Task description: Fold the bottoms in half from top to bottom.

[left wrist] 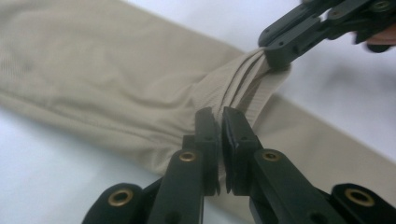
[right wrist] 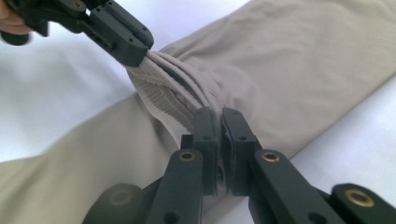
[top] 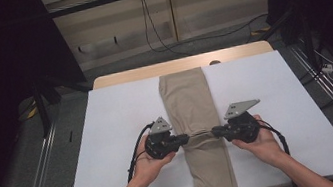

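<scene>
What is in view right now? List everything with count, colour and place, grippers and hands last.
folded trousers: one, beige, laid lengthwise down the middle of the table, gathered into pleats where the grippers pinch.
table cover: one, white, over the table.
table top: one, light wood, bare strip at the far edge.
cables: several, black, on the floor beyond the table.
left gripper: one, black, shut on the trousers' left edge.
right gripper: one, black, shut on the right edge.
hands: two, each holding a gripper.

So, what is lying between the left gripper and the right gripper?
A taut, bunched band of the beige garment spans from the left gripper to the right gripper, both pinching it; the left gripper view shows it clearest.
</scene>
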A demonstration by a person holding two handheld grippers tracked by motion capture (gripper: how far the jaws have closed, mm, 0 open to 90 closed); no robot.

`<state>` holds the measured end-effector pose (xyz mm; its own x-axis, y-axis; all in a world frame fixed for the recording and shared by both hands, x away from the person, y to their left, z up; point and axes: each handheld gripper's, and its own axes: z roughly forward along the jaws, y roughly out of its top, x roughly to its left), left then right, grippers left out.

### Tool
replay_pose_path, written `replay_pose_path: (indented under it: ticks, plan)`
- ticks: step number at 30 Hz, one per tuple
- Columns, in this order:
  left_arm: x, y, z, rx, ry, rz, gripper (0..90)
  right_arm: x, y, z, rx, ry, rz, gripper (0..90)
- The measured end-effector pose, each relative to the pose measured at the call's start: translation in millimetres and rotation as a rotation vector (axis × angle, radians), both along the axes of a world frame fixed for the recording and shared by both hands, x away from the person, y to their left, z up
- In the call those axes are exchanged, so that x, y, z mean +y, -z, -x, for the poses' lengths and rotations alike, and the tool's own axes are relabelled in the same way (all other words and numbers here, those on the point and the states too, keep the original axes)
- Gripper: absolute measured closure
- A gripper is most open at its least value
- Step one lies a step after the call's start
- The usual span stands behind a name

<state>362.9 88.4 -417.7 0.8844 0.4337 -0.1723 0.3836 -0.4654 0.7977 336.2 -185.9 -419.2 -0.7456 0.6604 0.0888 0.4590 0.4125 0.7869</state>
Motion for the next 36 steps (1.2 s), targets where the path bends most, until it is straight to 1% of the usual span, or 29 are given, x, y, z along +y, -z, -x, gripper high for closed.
replay_pose_path:
  ticks: [2,3,6,7,9,11,12,13,14,16,17,18,19,20,21,23,25,26,28,29,30,31,32,33,34,35,36]
  plan:
    - [1.6,-5.8,12.6,0.004,0.029,0.003,85.6,-5.0,-5.0,12.8,0.007,-0.021,-0.026,85.6]
    - [1.9,-7.3,17.6,0.009,0.035,0.008,85.6,-5.8,-6.7,18.6,0.014,-0.028,-0.034,85.6]
    - [5.5,-10.5,35.5,0.014,0.072,0.001,85.6,-5.5,-8.7,35.6,0.028,-0.050,-0.043,85.6]
    - [7.6,-10.5,40.7,0.021,0.084,-0.004,85.6,-5.2,-8.5,42.3,0.032,-0.061,-0.044,85.5]
    - [10.8,-8.7,51.5,0.049,0.102,-0.001,85.6,-3.9,-7.0,55.6,0.045,-0.083,-0.045,85.5]
    - [11.2,-8.7,61.7,0.055,0.109,0.007,85.6,-2.2,-6.0,69.8,0.055,-0.100,-0.041,85.5]
    - [11.8,-10.7,66.9,0.055,0.125,-0.003,85.7,-1.9,-6.6,74.2,0.057,-0.101,-0.042,85.4]
    - [12.3,-12.6,72.7,0.050,0.129,0.006,85.6,-2.0,-7.9,79.3,0.056,-0.104,-0.045,85.4]
    - [14.0,-15.3,78.1,0.048,0.144,0.004,85.6,-2.4,-9.8,84.0,0.053,-0.109,-0.051,85.5]
    - [18.2,-18.7,90.9,0.066,0.157,0.035,85.7,-4.1,-12.7,93.8,0.058,-0.122,-0.078,85.4]
    - [19.3,-19.5,95.4,0.066,0.170,0.033,85.7,-4.6,-13.8,100.6,0.066,-0.132,-0.092,85.5]
    - [20.0,-19.6,101.9,0.067,0.175,0.036,85.7,-4.6,-14.1,104.8,0.067,-0.140,-0.093,85.4]
    - [21.0,-19.5,107.7,0.070,0.189,0.028,85.7,-3.8,-14.5,110.8,0.071,-0.149,-0.095,85.4]
    - [21.0,-18.5,113.5,0.074,0.203,0.021,85.7,-2.9,-14.6,116.5,0.073,-0.155,-0.091,85.4]
    - [21.4,-16.8,118.6,0.076,0.208,0.023,85.7,-2.0,-14.7,121.9,0.078,-0.161,-0.085,85.4]
    - [22.6,-15.3,127.5,0.099,0.232,0.016,85.7,-0.6,-14.2,132.0,0.088,-0.173,-0.081,85.4]
    - [23.8,-14.5,134.5,0.114,0.242,0.017,85.7,0.2,-13.3,141.6,0.103,-0.186,-0.081,85.3]
    - [24.3,-14.0,136.6,0.127,0.253,0.015,85.6,0.4,-12.8,145.7,0.111,-0.191,-0.082,85.2]
    - [24.1,-11.2,137.1,0.130,0.258,0.016,84.9,1.5,-11.1,150.5,0.125,-0.201,-0.082,83.6]
    - [24.5,-9.6,134.0,0.134,0.249,0.019,82.0,2.2,-9.8,151.2,0.122,-0.201,-0.077,79.7]
    - [24.4,-8.3,130.1,0.142,0.228,0.023,75.2,2.3,-8.3,149.8,0.125,-0.199,-0.079,71.8]
    - [24.2,-7.4,125.8,0.125,0.207,0.010,68.5,2.1,-7.1,147.5,0.129,-0.199,-0.084,62.6]
    - [24.6,-6.9,121.2,0.103,0.186,0.001,65.4,2.1,-6.7,144.7,0.125,-0.184,-0.079,57.1]
    - [25.3,-5.8,114.0,0.101,0.167,0.006,61.8,1.6,-6.4,141.2,0.126,-0.176,-0.077,55.7]
    - [26.3,-5.4,107.6,0.105,0.143,0.000,57.6,1.1,-6.1,136.6,0.120,-0.177,-0.077,55.0]
    - [26.6,-4.8,103.7,0.105,0.120,0.007,52.7,0.3,-5.6,132.4,0.119,-0.168,-0.081,52.3]
    - [27.3,-4.8,98.8,0.092,0.110,0.002,50.8,-0.3,-5.0,128.8,0.119,-0.156,-0.084,50.4]
